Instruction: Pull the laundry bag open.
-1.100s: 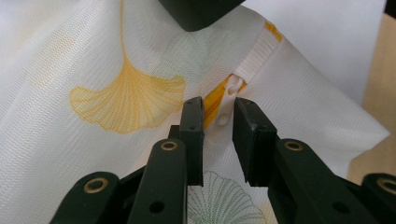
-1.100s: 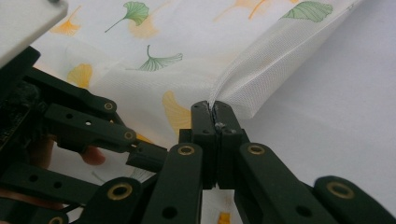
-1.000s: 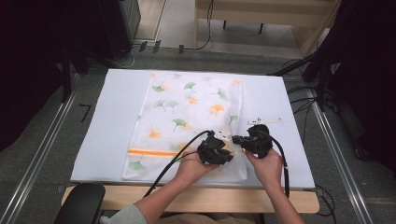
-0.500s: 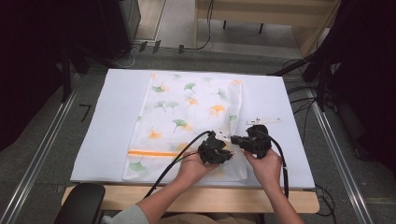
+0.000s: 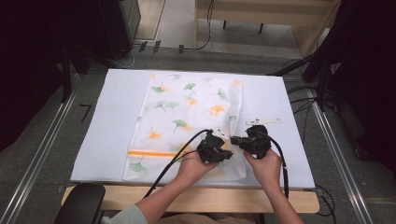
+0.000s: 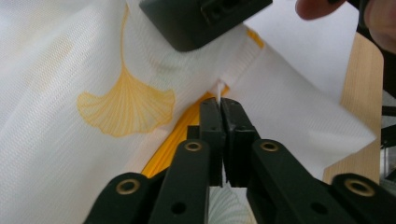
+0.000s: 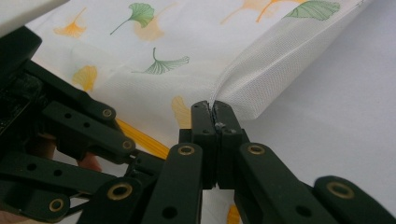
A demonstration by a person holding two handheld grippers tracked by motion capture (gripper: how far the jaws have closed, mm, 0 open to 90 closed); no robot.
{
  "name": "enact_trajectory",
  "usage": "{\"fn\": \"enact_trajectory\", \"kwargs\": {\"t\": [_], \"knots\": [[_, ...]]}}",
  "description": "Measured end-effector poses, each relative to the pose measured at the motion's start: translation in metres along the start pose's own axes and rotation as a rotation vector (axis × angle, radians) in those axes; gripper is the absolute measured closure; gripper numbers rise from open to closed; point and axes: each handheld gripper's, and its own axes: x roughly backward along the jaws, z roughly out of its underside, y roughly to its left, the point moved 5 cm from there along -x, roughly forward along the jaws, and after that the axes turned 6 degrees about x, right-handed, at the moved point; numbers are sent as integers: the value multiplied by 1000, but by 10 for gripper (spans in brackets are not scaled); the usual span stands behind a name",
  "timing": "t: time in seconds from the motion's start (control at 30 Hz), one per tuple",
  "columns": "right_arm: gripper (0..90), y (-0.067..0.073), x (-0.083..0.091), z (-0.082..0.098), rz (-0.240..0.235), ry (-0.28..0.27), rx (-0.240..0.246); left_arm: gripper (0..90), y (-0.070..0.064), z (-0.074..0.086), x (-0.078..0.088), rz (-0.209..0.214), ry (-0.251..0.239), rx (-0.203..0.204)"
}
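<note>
Mesh laundry bag (image 5: 187,116) with the ginkgo-leaf print lies flat on the white sheet (image 5: 107,126) covering the table (image 5: 210,198), its near right corner between the person's 2 hands. What has just changed is the left tongs (image 6: 219,105): their jaws have just been closing and now pinch a thin ridge of the white mesh right by the orange stripe (image 6: 168,144). The right tongs (image 7: 212,109) are clamped fully tight on the bag's seam edge, which lifts off the sheet in a small fold. Both tongs sit close together near the bag's front edge in the high view. With 2 grips on the same corner, I'd judge the person is ready to lift, pull apart or fold that edge next.
</note>
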Motion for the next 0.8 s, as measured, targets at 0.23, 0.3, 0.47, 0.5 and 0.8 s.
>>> {"fn": "enact_trajectory", "kwargs": {"t": [0.23, 0.3, 0.47, 0.5, 0.8], "knots": [[900, 2, -1, 0, -2, 3, 6, 893, 1, 0, -5, -14, 12, -6], [900, 2, -1, 0, -1, 4, 1, 898, 1, 1, -6, -11, 16, -13], [900, 1, 1, 0, -1, -3, -2, 895, 1, -1, -5, -4, 8, 0], [900, 1, 1, 0, 0, -3, -2, 889, 1, -1, -6, -2, 8, 6], [900, 3, 1, -1, -9, -9, -4, 896, 1, 0, -9, -23, 5, -8]]}}
